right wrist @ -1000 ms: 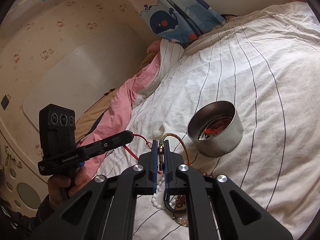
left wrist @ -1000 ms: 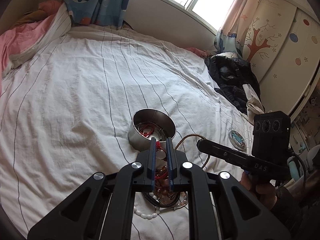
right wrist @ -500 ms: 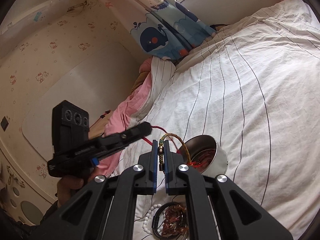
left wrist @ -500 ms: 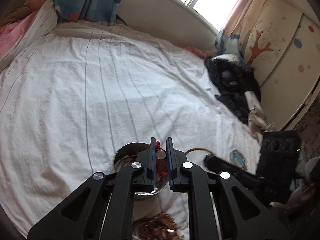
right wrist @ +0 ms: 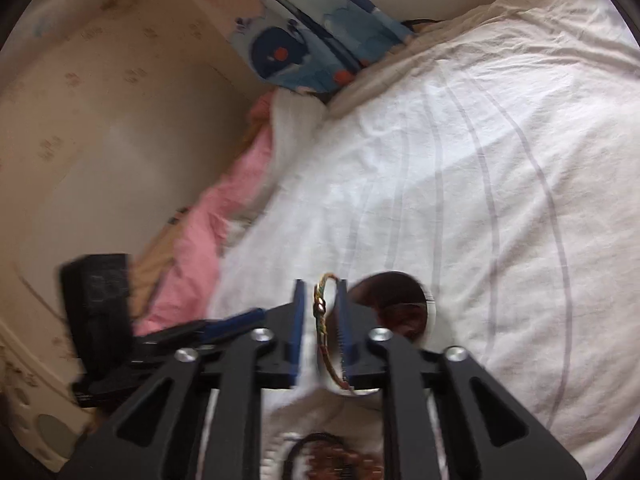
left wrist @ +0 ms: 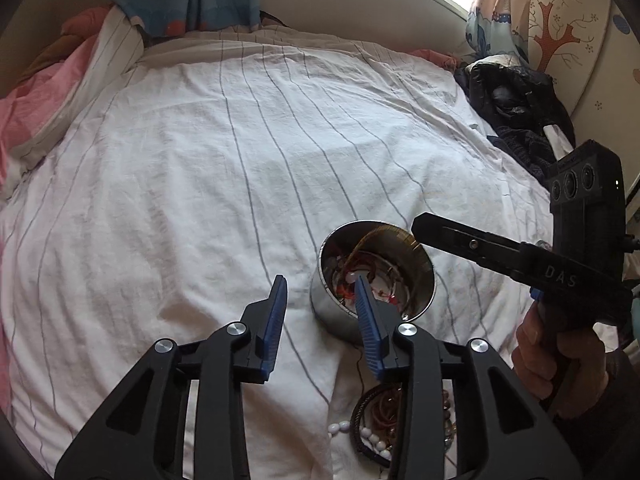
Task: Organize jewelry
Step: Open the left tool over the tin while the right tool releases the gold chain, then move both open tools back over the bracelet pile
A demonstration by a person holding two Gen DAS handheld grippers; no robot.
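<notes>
Both tools over the striped bed sheet. Left tool opening, jaws apart, nothing btwn; its right pad sits in front of the steel tin, which holds red cords + beads. Right tool opening too, braided cord bracelet loose btwn pads, just beside the tin. More bracelets piled on bed nearer the person.
</notes>
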